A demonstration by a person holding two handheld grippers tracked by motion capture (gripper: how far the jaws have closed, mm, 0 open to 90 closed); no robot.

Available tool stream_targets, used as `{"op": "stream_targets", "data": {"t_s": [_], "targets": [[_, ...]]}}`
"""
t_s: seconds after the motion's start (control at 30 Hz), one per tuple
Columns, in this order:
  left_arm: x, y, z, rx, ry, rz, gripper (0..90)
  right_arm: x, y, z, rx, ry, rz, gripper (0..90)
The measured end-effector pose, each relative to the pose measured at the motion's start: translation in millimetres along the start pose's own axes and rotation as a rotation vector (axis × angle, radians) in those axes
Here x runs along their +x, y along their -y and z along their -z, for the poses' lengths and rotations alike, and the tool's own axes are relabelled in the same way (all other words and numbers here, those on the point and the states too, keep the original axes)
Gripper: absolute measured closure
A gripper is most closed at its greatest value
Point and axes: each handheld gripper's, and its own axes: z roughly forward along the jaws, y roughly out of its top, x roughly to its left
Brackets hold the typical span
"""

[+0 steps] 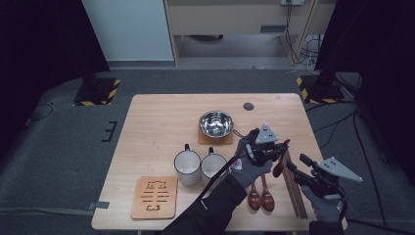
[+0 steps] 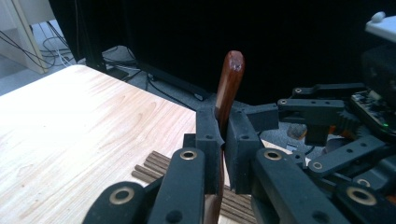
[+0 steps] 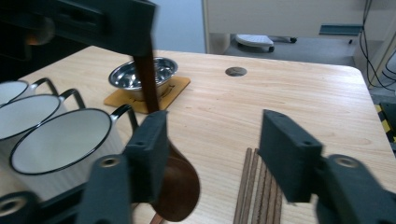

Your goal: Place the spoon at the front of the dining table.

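The left gripper point(image 1: 274, 149) has its fingers clenched on a wooden spoon's point(image 2: 227, 91) handle, holding it lifted above the worktop's point(image 1: 161, 115) near right. The right gripper point(image 3: 212, 154) stands released beside its bowl. Two more spoons point(image 1: 261, 197) lie below; where it goes is undecided, perhaps the steel bowl point(image 1: 216, 123).

Glossy dark reddish-brown wooden spoon point(image 2: 229, 88) is up off the tabletop, roughly upright, handle tip at top w/ a small chip, rounded bowl hanging low just above table, nr the chopsticks.
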Motion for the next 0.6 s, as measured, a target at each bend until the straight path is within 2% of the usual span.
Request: {"op": "stream_targets", "data": {"t_s": [0.2,0.6], "targets": [[3.5,-3.6,8.0,-0.016,-0.005,0.004,84.3,-8.9,3.5,-2.7,0.004,0.042,-0.024,29.5],[8.3,-11.9,19.5,-0.050,-0.009,0.014,84.2,-24.0,13.6,-8.2,0.035,0.101,-0.063,20.0]]}}
